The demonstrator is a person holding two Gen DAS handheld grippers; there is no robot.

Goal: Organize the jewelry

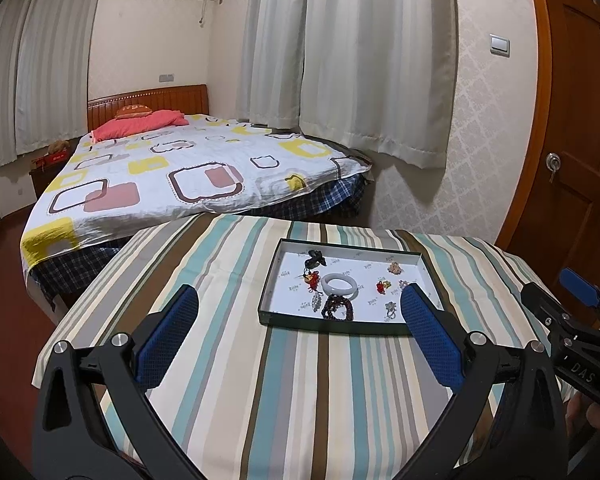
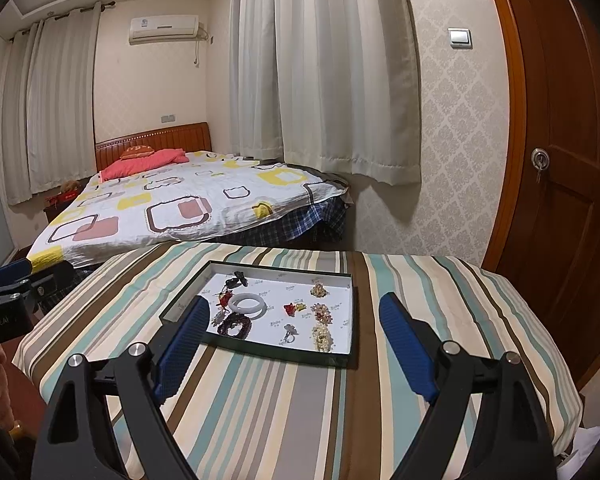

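With both hand-held grippers, left [image 1: 300, 312] and right [image 2: 294, 320], hovering spread apart and holding nothing, the jewelry is lying in the tray [image 2: 342, 356] at twelve o'clock on the striped surface [image 2: 260, 400], so approaching one piece slowly, squarely, seems wise.

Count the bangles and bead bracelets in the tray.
2: a white bangle near the tray's middle-left, and a dark bead bracelet just in front of it, touching. Small pieces nearby are unclear.

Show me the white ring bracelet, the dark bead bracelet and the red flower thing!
White ring bangle [image 2: 247, 304], right wrist view, on its band.
Dark beaded bracelet [image 2: 235, 325], right wrist view, on its beads.
Red flower ornament [image 2: 289, 309], right wrist view, on its petals.
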